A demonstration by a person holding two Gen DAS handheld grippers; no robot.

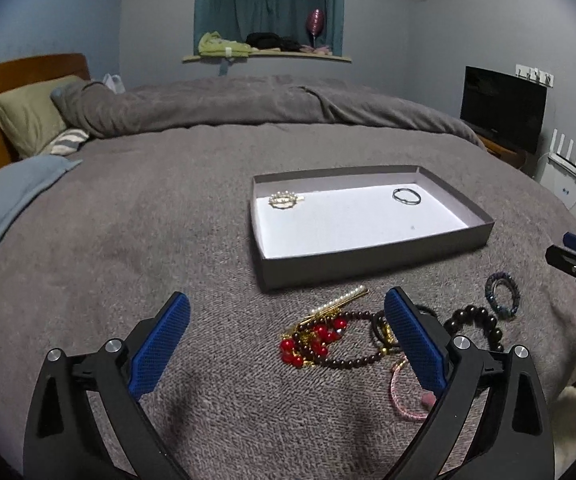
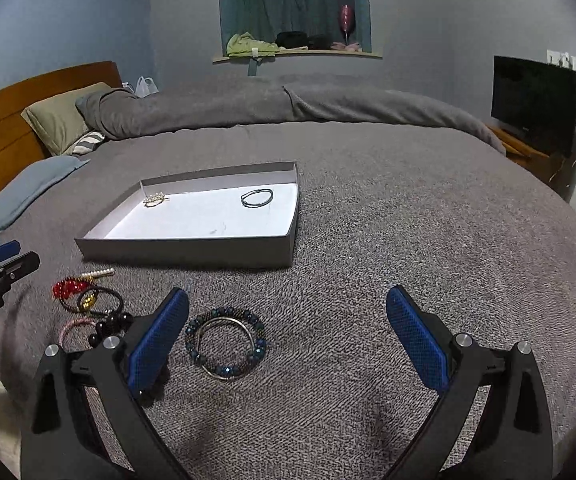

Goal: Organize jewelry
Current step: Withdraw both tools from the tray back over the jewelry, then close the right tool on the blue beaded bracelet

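Box [image 1: 372, 264]: one; two pieces inside.
Bed [image 1: 128, 240]: broad bare cover around.
Left tool [image 1: 288, 312]: wide apart, nothing gripped.
Right tool [image 2: 288, 312]: wide apart, nothing gripped.

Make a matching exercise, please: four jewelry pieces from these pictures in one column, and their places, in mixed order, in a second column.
Things:
1. pearl brooch
2. thin dark bangle
3. blue bead bracelet
4. red bead cluster

Places:
A. on the blanket, between the right gripper's open fingers
B. in the box, far left corner
C. on the blanket, in the tangled pile
D. in the box, far right part

Pairs: 1-B, 2-D, 3-A, 4-C
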